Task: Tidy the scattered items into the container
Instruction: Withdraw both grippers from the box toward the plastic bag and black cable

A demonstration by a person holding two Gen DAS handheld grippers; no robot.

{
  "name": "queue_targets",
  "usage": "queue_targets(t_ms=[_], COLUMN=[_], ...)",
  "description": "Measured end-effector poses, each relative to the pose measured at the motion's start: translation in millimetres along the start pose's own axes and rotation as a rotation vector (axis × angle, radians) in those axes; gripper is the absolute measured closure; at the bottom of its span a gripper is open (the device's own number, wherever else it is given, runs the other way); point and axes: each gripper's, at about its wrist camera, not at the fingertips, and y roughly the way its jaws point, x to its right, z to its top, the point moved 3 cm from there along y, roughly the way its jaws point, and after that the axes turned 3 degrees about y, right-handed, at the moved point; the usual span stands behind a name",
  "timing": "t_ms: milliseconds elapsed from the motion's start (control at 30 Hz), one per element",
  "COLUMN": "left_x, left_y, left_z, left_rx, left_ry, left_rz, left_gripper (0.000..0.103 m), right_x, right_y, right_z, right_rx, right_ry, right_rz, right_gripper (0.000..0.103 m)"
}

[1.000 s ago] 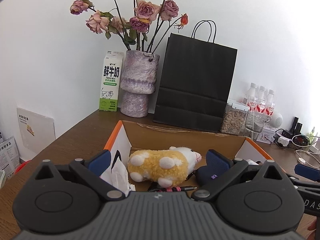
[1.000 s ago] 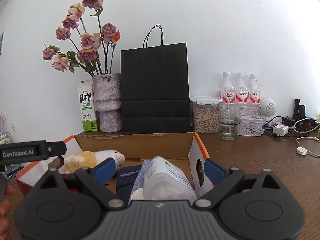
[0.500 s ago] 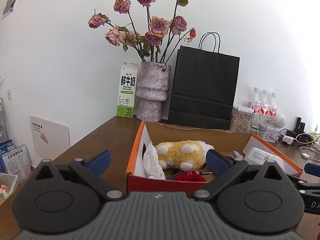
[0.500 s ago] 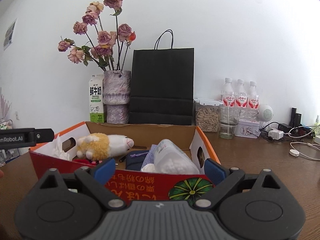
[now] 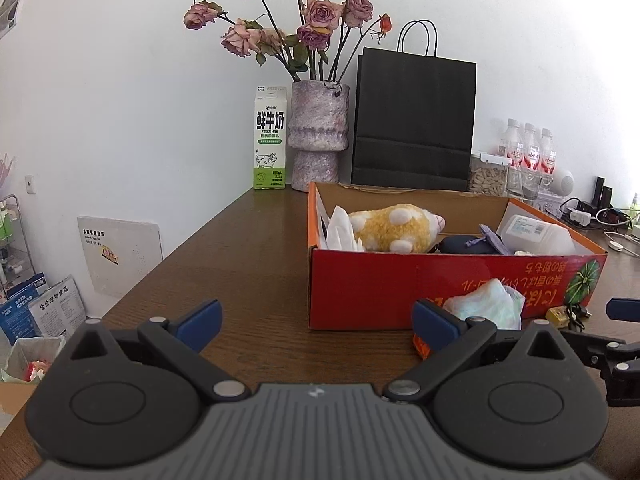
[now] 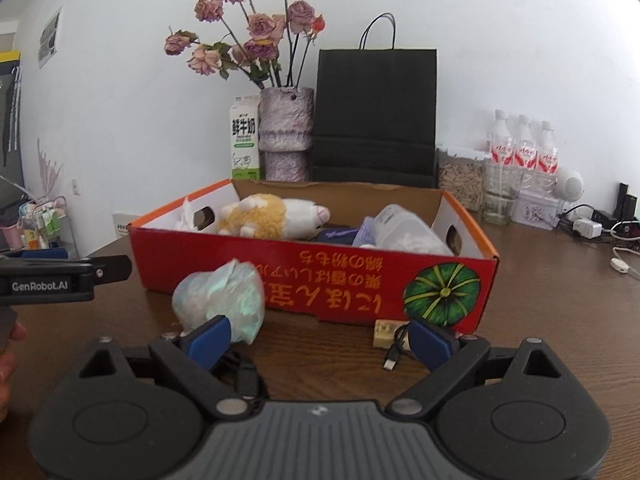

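A red cardboard box stands on the brown table. It holds a yellow plush toy, white tissue, a dark pouch and a clear plastic tub. In front of the box lie a crumpled plastic bag, a small wooden block, a black USB cable and a dark item. My left gripper is open and empty, left of the bag. My right gripper is open and empty, just behind these items.
At the back stand a milk carton, a vase of dried roses, a black paper bag, a seed jar, bottles and chargers with cables. The table's left edge drops off.
Both grippers have pulled back from over the box toward the table's front. The bag, block and cable in front of the box have come into view.
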Motion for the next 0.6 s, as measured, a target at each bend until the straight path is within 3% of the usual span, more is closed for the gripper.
queue_targets(t_ms=[233, 300, 367, 600], left_x=[-9.4, -7.2, -9.1, -12.1], left_y=[-10.5, -6.3, -11.3, -1.6], left_z=[-17.7, -25.2, -26.1, -27.7], left_rx=[-0.091, -0.157, -0.128, -0.197], left_ry=[0.028, 0.063, 0.057, 0.030], left_rz=[-0.008, -0.024, -0.015, -0.037], left_gripper=[0.000, 0.000, 0.000, 0.000], right_x=[-24.1, -27.9, -30.7, -34.7], right_y=[11.1, 16.3, 21.7, 32.4], right_z=[-9.9, -10.7, -11.2, -10.5], right_rx=[-0.115, -0.142, -0.166, -0.195], right_ry=[-0.056, -0.059, -0.062, -0.048], right_rz=[0.042, 0.045, 0.047, 0.057], right_gripper=[0.008, 0.010, 0.016, 0.024])
